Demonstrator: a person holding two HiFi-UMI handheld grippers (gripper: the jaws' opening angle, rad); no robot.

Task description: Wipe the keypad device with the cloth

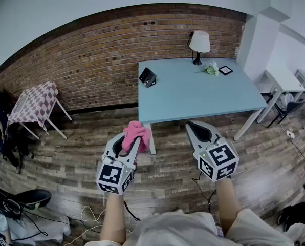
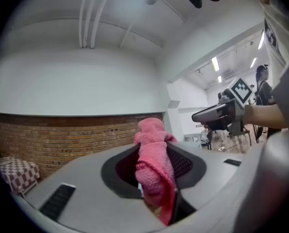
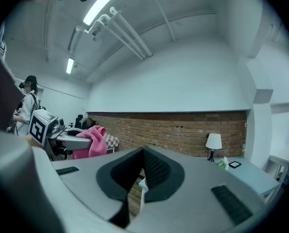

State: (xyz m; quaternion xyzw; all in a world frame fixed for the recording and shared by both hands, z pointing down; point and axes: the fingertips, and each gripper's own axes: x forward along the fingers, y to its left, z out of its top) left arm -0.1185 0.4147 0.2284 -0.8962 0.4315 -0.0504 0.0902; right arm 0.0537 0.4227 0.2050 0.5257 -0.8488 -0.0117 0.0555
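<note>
The left hand-held gripper (image 1: 128,143) is clamped on the pink cloth (image 1: 136,132), which bunches out past its tips. The right hand-held gripper (image 1: 193,125) is closed on nothing. Both are held level above the wooden floor (image 1: 81,142), in front of the near edge of the light-blue surface (image 1: 193,99). The keypad device (image 1: 148,77) stands by the surface's left edge, well apart from the lamp (image 1: 199,44) at the back edge.

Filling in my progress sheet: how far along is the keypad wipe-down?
Done: the pink cloth is clamped in the left gripper. In hand: the approach; both grippers hang over the floor, short of the blue table, the right gripper shut and empty. Left: reach the keypad device on the table and wipe it.
</note>
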